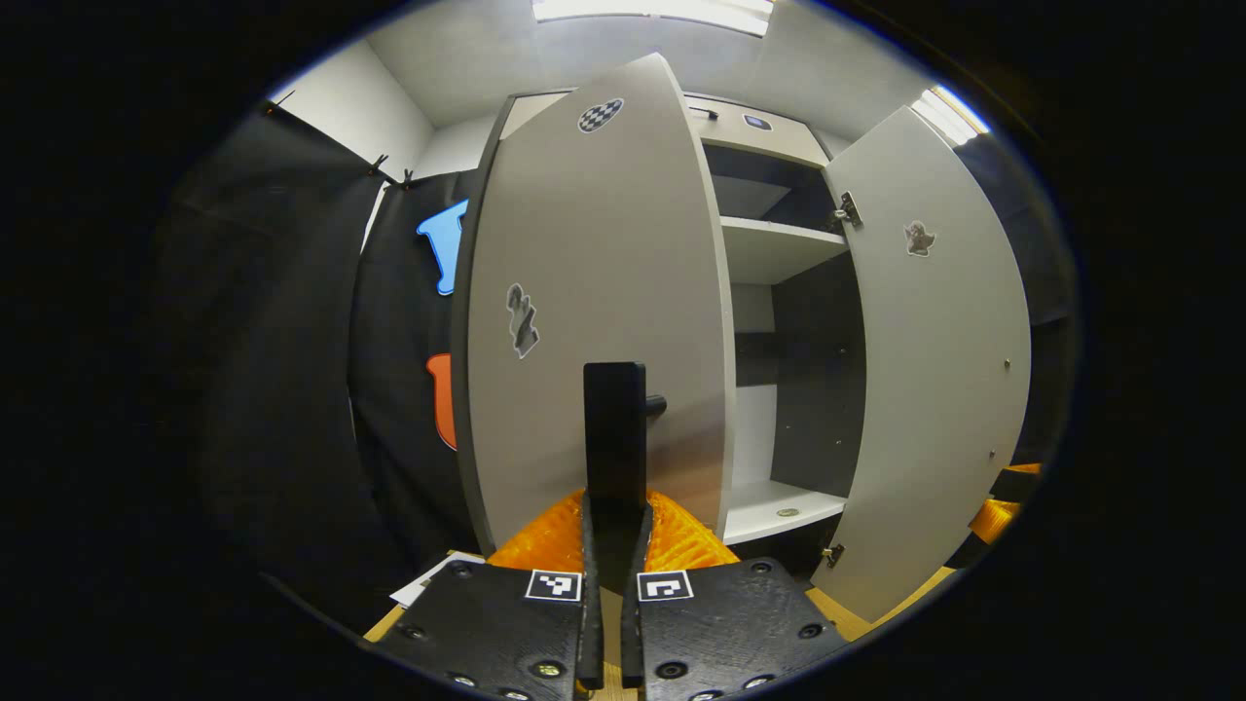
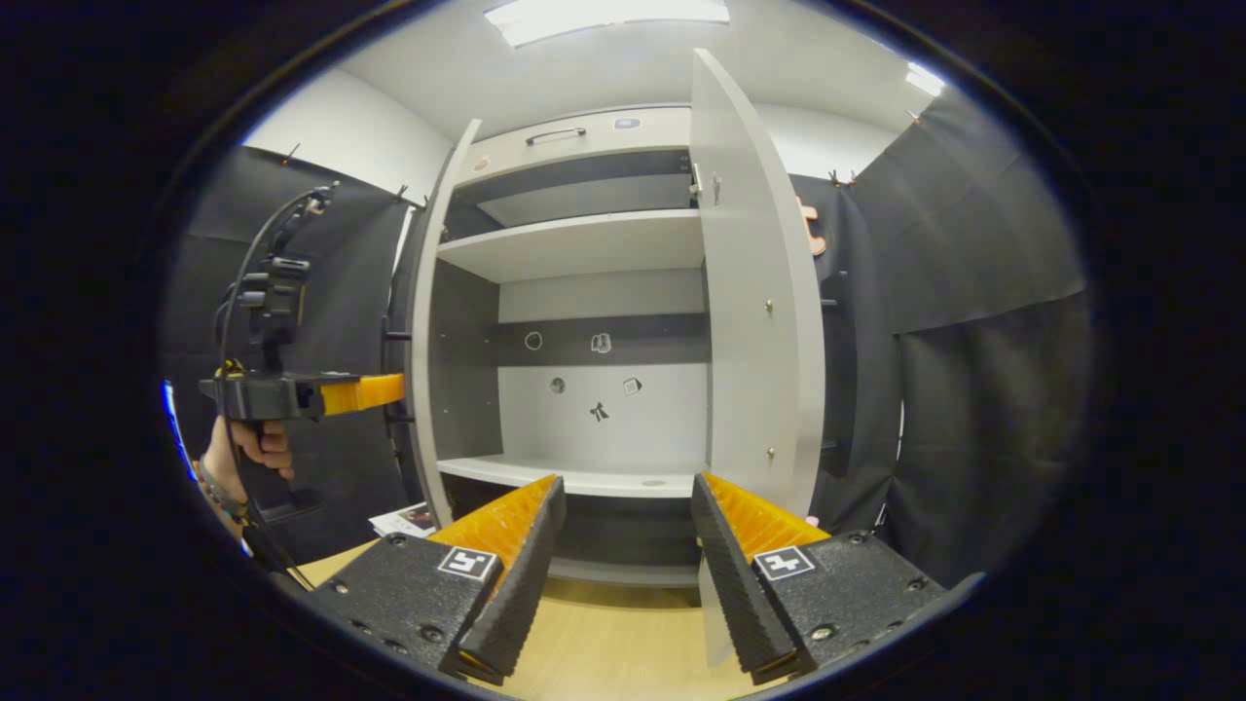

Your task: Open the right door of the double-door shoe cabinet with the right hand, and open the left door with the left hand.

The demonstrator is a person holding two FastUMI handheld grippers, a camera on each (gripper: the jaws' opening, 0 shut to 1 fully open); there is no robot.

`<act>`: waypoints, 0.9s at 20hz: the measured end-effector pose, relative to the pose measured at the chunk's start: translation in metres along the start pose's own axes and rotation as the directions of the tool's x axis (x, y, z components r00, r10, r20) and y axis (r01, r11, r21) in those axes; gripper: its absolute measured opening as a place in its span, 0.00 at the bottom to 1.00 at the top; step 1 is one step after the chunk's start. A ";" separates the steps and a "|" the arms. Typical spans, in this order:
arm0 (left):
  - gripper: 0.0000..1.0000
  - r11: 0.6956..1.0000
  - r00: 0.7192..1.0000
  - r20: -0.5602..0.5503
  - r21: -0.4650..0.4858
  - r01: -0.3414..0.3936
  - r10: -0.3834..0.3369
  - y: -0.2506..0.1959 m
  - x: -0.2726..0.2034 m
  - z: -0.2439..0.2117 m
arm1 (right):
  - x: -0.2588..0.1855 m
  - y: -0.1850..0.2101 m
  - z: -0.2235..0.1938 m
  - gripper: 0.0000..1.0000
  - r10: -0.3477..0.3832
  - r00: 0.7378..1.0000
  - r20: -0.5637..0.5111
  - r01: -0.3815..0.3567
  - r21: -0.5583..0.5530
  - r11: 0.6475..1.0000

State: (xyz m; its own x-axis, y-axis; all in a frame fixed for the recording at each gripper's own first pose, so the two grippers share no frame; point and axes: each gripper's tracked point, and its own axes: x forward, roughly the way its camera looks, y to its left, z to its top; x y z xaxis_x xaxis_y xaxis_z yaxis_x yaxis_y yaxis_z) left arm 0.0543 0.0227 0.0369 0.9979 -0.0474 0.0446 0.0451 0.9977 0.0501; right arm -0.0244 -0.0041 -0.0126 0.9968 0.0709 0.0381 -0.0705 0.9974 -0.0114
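right door [image 2: 754, 292] stands open, right gripper [image 2: 623, 545] spread and empty; left gripper [image 1: 613, 545] clamped on left door [image 1: 594, 321] handle [image 1: 615, 433], pull wider next.

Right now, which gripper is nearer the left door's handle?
Left. The left gripper has its jaws shut on the left door's handle. The right gripper hangs open in front of the cabinet's interior, beside the right door.

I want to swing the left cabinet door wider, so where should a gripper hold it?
By the dark vertical handle on the left door face, near its free edge. Come head-on, fingers either side, as the left gripper has it: the bar stands off the panel on a post.
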 end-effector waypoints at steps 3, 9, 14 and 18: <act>0.06 1.000 1.000 -0.007 0.019 -0.007 0.007 0.016 -0.012 0.000 | 0.004 0.000 0.002 0.82 -0.004 1.000 0.008 0.004 0.008 1.000; 0.06 1.000 1.000 -0.002 0.010 -0.022 0.022 0.036 -0.024 -0.002 | 0.012 0.008 -0.005 0.82 0.002 1.000 -0.009 -0.002 0.006 1.000; 0.06 0.997 0.997 0.002 0.020 -0.077 0.077 0.066 -0.037 -0.004 | 0.019 0.012 -0.005 0.81 -0.004 1.000 -0.001 0.004 0.015 1.000; 0.03 0.992 0.992 -0.008 0.039 -0.124 0.124 0.099 -0.045 -0.010 | 0.025 0.014 -0.003 0.82 -0.002 1.000 0.005 0.002 0.016 1.000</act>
State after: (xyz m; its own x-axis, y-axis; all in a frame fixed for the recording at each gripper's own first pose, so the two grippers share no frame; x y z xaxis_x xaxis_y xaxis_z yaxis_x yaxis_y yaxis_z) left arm 0.0142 0.1238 0.0301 0.9961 0.0775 0.0422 -0.0808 0.9932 0.0833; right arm -0.0001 0.0120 -0.0144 0.9967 0.0689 0.0431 -0.0691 0.9976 0.0046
